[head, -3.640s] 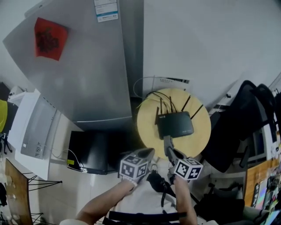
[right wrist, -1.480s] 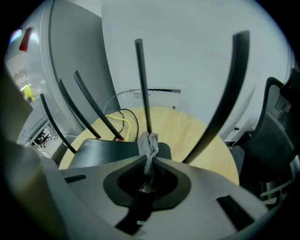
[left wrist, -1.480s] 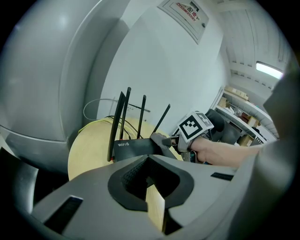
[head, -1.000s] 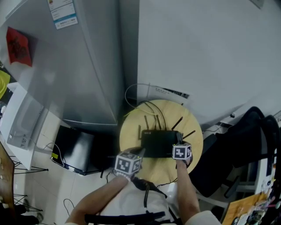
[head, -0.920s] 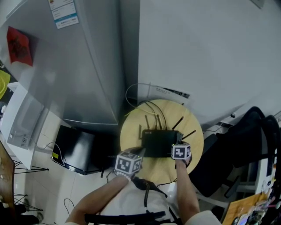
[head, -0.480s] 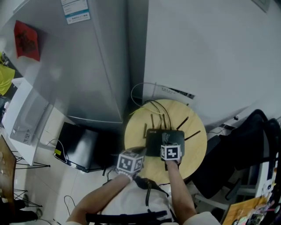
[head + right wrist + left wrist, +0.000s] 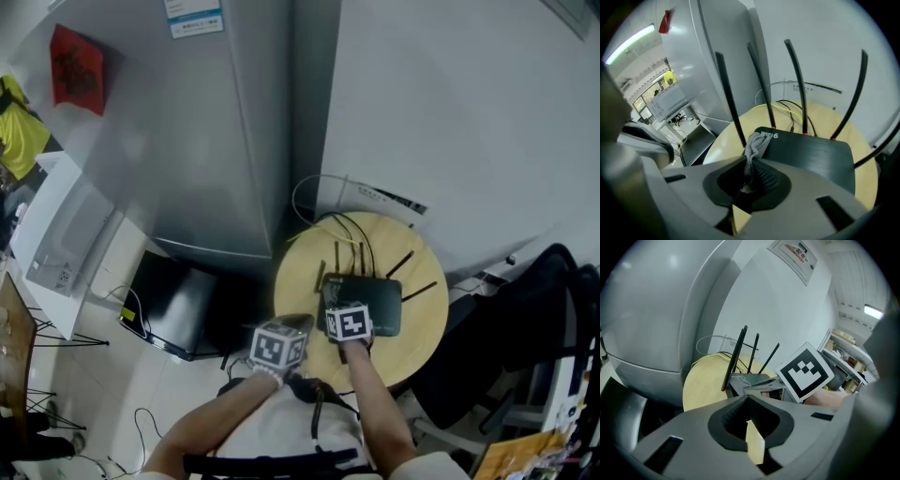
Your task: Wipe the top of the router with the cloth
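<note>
Black router (image 7: 811, 157), 4 antennas (image 7: 799, 84); crumpled grey cloth (image 7: 754, 143).

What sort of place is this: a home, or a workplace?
Probably an office or workroom corner. A router with antennas sits on a round wooden table, a black office chair stands beside it, and a tall grey cabinet is behind.

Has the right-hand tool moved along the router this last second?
Yes. The right gripper, holding the cloth, slid from the router's right end to its left end.
</note>
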A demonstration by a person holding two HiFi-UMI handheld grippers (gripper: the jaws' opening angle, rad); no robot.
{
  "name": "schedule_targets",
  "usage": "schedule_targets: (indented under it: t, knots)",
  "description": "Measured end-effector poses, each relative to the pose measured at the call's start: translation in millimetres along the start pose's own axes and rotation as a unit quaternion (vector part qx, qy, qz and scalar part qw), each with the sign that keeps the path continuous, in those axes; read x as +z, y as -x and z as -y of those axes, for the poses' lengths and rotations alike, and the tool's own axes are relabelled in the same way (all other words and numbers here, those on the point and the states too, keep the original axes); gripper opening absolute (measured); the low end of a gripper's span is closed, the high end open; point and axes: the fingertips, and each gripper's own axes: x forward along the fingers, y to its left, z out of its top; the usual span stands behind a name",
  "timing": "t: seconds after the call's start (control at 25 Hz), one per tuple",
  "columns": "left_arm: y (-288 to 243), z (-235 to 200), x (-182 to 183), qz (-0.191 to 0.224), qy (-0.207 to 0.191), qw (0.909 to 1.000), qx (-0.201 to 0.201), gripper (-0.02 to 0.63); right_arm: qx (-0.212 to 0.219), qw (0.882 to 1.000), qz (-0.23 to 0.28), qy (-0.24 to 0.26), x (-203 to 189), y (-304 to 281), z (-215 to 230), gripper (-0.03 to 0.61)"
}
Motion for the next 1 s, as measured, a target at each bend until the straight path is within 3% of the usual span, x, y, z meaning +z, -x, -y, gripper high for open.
schedule_targets:
  t: [0.2,0.4,0.72,1.0]
  knots:
    - [0,1,-1,0.000,0.000,1.0000,-0.001,-0.002,0.024,1.000,-0.005,-0.007,-4,3,-14,0.037]
    - [-3,6,-2,-0.004,-0.002,1.0000,-0.006,-0.002,0.004,1.000,-0.013,-0.010,-17,6,2,0.037]
    - [-13,20,0,-0.010,-0.009,0.9997,-0.022,-0.002,-0.056,0.997,-0.003,-0.061,-42,35,70,0.037]
    - [-23,31,-2,-0.018,-0.016,0.9992,-0.033,-0.002,-0.118,0.987,-0.002,-0.112,-76,68,142,0.037]
